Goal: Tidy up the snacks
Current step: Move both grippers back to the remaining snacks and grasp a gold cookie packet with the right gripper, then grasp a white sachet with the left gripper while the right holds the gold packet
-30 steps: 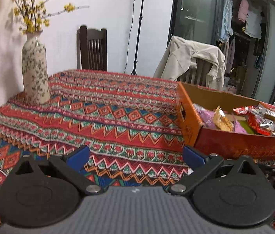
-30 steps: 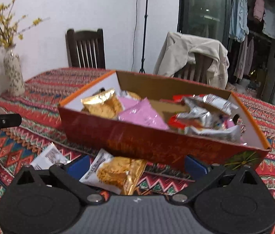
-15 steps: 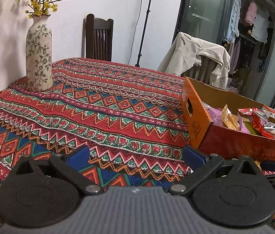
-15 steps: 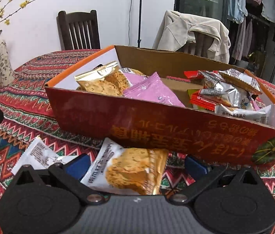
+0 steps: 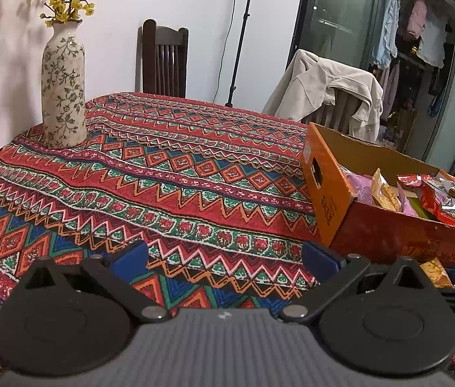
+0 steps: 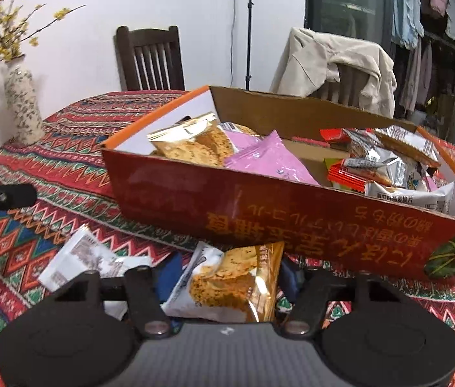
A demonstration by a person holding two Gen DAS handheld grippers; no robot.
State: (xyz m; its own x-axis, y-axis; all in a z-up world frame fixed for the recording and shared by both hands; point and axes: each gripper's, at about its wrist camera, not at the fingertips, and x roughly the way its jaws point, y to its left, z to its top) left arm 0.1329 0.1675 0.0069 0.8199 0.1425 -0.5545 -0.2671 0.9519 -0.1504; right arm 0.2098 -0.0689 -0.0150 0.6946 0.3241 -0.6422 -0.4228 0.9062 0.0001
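Note:
A golden cookie packet [image 6: 227,287] lies on the tablecloth just in front of the red-orange cardboard box [image 6: 259,206]. My right gripper [image 6: 229,275] has its jaws closing on this packet, blue pads against its two sides, and the foil is buckling. The box holds several snack packets, pink, gold, red and silver. A white packet [image 6: 79,258] lies to the left of the right gripper. My left gripper [image 5: 224,254] hovers open above bare tablecloth, left of the box [image 5: 334,200], with nothing between its fingers. A corner of the golden packet [image 5: 434,272] shows in the left wrist view.
A flowered vase [image 5: 63,87] with yellow blossoms stands at the table's far left corner. A dark wooden chair [image 5: 163,61] and a chair draped with a beige jacket [image 5: 327,93] stand behind the table. The patterned tablecloth [image 5: 179,177] covers the whole top.
The right gripper's jaws have come in from wide open onto the golden packet, and the gripper sits lower and closer to the box. The left gripper has kept its place, still open.

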